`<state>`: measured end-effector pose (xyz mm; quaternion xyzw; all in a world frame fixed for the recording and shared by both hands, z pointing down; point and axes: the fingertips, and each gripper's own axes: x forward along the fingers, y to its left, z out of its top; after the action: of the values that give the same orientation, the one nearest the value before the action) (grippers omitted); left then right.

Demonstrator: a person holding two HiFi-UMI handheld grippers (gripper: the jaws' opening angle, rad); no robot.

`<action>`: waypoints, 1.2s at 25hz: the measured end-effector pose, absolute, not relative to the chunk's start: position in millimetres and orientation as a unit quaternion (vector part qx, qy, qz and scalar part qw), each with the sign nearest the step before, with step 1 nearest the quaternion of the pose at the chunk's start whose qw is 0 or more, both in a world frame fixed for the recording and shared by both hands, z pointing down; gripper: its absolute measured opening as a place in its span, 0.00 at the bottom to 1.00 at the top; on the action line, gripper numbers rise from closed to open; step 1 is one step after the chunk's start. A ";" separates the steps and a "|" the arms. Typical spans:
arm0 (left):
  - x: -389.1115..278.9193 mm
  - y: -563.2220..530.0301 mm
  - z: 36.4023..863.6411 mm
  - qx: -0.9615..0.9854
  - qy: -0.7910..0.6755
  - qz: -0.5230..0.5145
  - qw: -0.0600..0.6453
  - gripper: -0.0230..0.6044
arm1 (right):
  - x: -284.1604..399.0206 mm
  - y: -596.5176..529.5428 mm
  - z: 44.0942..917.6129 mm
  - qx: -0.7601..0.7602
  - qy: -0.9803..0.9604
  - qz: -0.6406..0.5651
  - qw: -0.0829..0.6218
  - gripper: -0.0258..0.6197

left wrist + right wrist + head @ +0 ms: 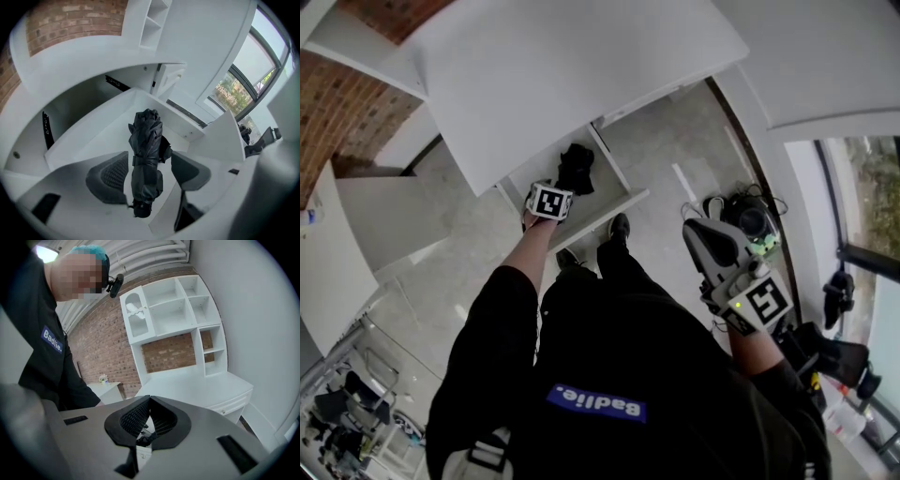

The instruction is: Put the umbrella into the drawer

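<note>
White desk [201, 385], brick behind. Umbrella [146, 133] lies in the open drawer [101, 136]; left gripper [149, 172] above the drawer, jaws apart, gripping nothing. Right gripper [149, 416] closed, empty. We'd call the umbrella light and soft; grip at the strap [144, 161].

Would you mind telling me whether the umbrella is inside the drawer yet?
Inside: the folded, strapped umbrella lies on the floor of the open drawer, between its white walls.

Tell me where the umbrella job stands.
Done: the umbrella lies inside the open drawer. In hand: nothing; the left gripper hangs above it, jaws apart and off it, and the right gripper is shut, empty. Left: nothing of the placing; the drawer stands open.
</note>
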<state>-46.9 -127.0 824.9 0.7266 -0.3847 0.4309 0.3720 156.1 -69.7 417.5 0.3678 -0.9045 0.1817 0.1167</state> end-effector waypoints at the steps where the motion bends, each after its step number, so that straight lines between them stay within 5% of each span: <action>1: -47.7 -124.3 815.4 0.730 -0.385 0.424 0.372 0.49 | 153.4 -67.1 413.8 0.367 -0.906 0.179 0.113 0.09; 20: -42.7 -80.9 561.5 0.842 -0.404 0.223 0.279 0.40 | 87.1 -37.4 364.5 0.316 -0.938 0.128 0.058 0.08; 30: -53.2 -43.0 456.2 0.870 -0.421 0.130 0.222 0.25 | 65.0 -26.5 362.7 0.289 -0.948 0.115 0.063 0.08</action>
<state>-53.2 -43.0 456.2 0.8698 -0.4213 0.1300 0.2215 65.0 -26.5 362.7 0.2889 -0.9483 0.1149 0.0629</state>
